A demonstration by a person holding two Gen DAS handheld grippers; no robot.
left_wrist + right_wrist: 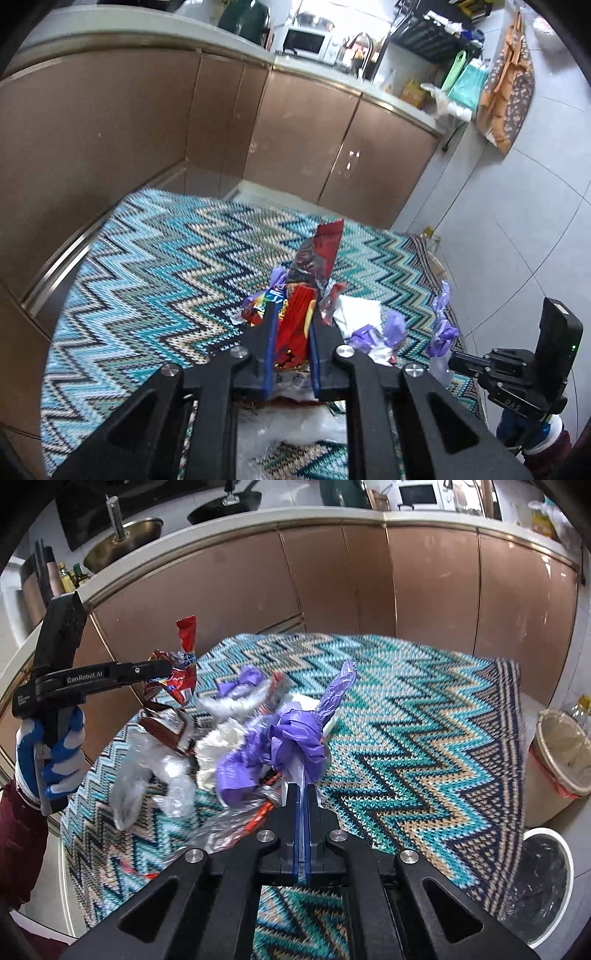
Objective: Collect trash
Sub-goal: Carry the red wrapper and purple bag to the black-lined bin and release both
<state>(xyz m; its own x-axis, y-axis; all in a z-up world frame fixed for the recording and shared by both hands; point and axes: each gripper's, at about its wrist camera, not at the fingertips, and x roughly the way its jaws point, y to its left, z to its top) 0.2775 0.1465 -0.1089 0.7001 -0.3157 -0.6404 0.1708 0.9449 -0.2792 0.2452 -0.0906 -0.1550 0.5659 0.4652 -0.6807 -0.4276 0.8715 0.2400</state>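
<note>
My left gripper [291, 317] is shut on a red snack wrapper [295, 325] and holds it above the zigzag-patterned table cloth [147, 277]; the right wrist view shows that gripper [168, 666] with the red wrapper [186, 664] lifted at the left. My right gripper [303, 790] is shut on a clear bag with crumpled purple plastic [291, 738]. A pile of trash lies on the cloth: white paper [218, 746], clear plastic [147, 775], a brown packet [170, 727] and a dark red wrapper [317, 251].
Brown kitchen cabinets [369, 583] run behind the table. A lined beige bin [561, 753] and a white bin with a black liner [543, 882] stand on the floor at the right. The right gripper's body [524, 365] shows at the right of the left view.
</note>
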